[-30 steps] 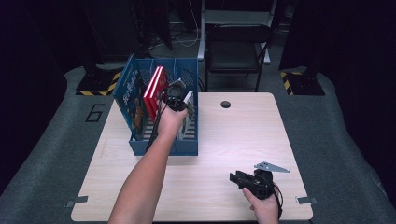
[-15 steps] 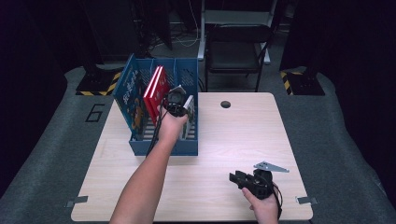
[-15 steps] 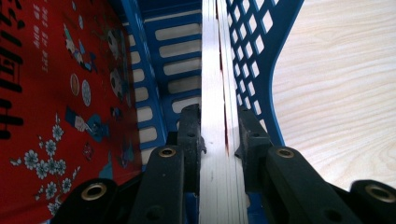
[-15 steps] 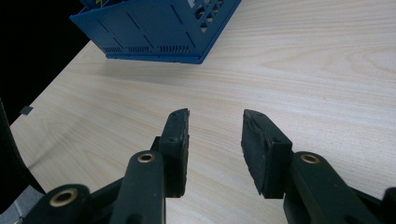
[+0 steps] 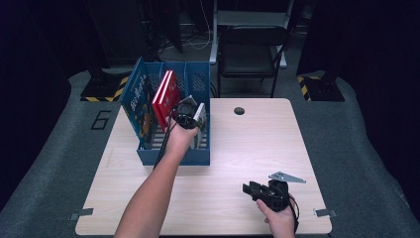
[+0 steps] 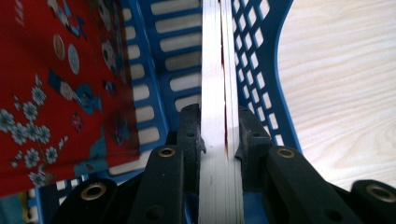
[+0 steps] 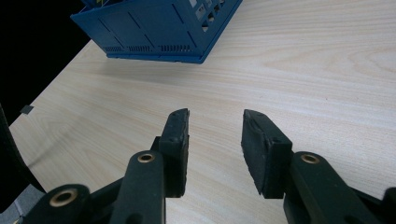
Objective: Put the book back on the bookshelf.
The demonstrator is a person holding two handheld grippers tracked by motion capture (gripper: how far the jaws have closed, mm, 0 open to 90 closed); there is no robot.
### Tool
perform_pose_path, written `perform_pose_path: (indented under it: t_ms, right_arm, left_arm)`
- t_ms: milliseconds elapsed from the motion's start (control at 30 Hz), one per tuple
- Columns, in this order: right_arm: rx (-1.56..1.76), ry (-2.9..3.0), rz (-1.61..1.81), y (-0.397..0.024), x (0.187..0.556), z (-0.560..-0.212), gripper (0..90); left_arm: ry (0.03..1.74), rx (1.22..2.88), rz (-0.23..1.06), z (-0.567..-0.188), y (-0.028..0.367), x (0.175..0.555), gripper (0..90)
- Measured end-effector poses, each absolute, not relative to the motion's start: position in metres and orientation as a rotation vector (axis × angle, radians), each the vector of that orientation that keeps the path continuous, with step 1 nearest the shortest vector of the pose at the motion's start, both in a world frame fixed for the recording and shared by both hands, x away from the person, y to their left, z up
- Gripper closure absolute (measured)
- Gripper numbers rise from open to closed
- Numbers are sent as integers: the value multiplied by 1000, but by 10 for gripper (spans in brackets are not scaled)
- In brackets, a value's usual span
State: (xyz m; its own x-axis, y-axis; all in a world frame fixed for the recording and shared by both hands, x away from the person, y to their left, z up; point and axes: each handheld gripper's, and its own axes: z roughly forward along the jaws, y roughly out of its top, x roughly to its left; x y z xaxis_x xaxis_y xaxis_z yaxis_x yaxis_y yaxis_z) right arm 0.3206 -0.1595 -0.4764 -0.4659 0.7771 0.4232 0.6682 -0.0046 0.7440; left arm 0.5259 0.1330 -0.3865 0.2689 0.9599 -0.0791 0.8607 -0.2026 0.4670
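Inside the right compartment of the blue file rack (image 5: 148, 153), near the far left corner of the surface (image 5: 237, 148), the left gripper (image 6: 218, 135) pinched a thin white book (image 6: 215, 70) between its fingers. A red book (image 5: 166, 96) leaned in the next compartment. By the near right edge, the right gripper (image 7: 215, 140) rested, fingers spread, holding nothing.

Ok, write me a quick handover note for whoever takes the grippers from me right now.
Left gripper: shut on a thin white-edged book, standing on edge in the right compartment of the blue file rack.
Right gripper: open, nothing between its jaws, low over the table near the front right edge.
Done: red books stand in the middle compartment, a blue one at the left.
Left: release the book and withdraw.
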Motion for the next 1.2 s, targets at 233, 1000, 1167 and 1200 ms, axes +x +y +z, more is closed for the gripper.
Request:
perform_pose_path:
  t_ms: [233, 1000, 1167, 1200]
  right_arm:
    - [1555, 2136, 1481, -160, 321, -477, 614]
    - [1553, 2133, 1489, -161, 321, -477, 614]
    - [1556, 2133, 1486, -161, 321, -477, 614]
    - [1562, 2132, 1485, -161, 321, -476, 614]
  left_arm:
    - [1646, 2173, 282, -390, 134, 523, 747]
    - [1624, 2158, 242, -382, 138, 508, 712]
    - [1638, 2143, 248, -382, 139, 506, 718]
    - [1638, 2141, 248, -382, 139, 506, 721]
